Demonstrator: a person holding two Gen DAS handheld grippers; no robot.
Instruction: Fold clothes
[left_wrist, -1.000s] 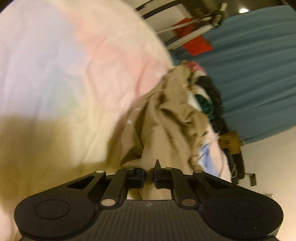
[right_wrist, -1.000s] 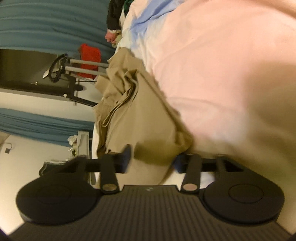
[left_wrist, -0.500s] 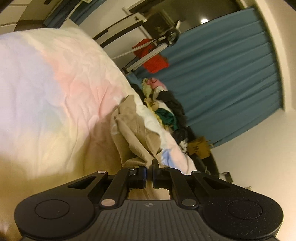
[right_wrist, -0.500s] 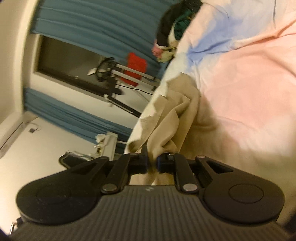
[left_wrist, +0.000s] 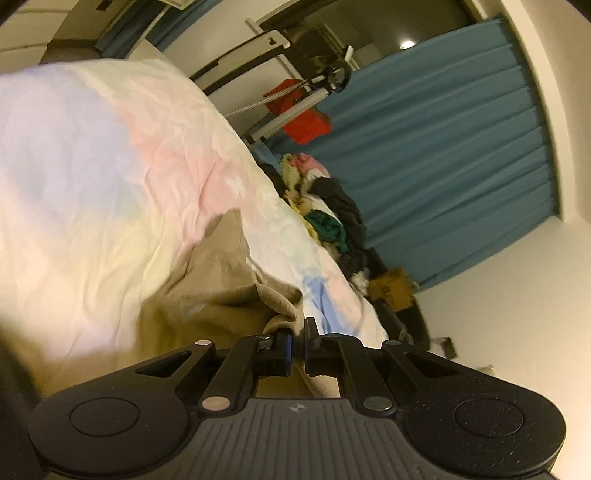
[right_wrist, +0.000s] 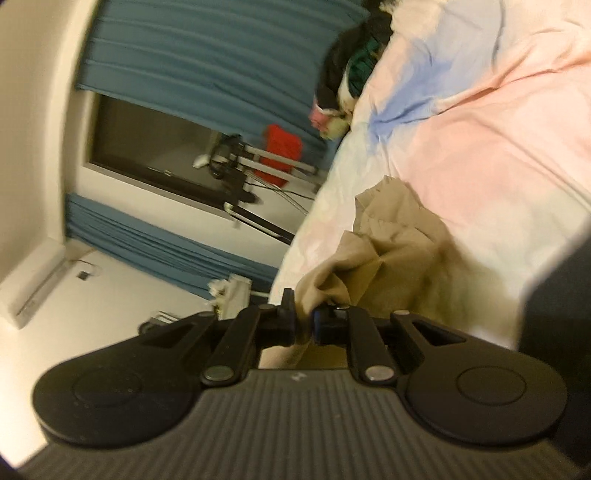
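A beige garment (left_wrist: 225, 291) hangs crumpled over a pastel pink, blue and cream bedspread (left_wrist: 110, 177). My left gripper (left_wrist: 298, 332) is shut on one edge of the garment and holds it up. In the right wrist view the same beige garment (right_wrist: 391, 240) trails from my right gripper (right_wrist: 303, 317), which is shut on another edge of it. The cloth sags between the two grips, its far end resting on the bedspread (right_wrist: 498, 129).
A pile of mixed clothes (left_wrist: 325, 214) lies at the far end of the bed, also in the right wrist view (right_wrist: 347, 85). Blue curtains (left_wrist: 443, 166) line the wall. A metal rack with a red item (left_wrist: 303, 118) stands beyond the bed.
My right gripper closed from open onto the garment. Both grippers have risen and lifted the cloth off the bed, so more of the room shows.
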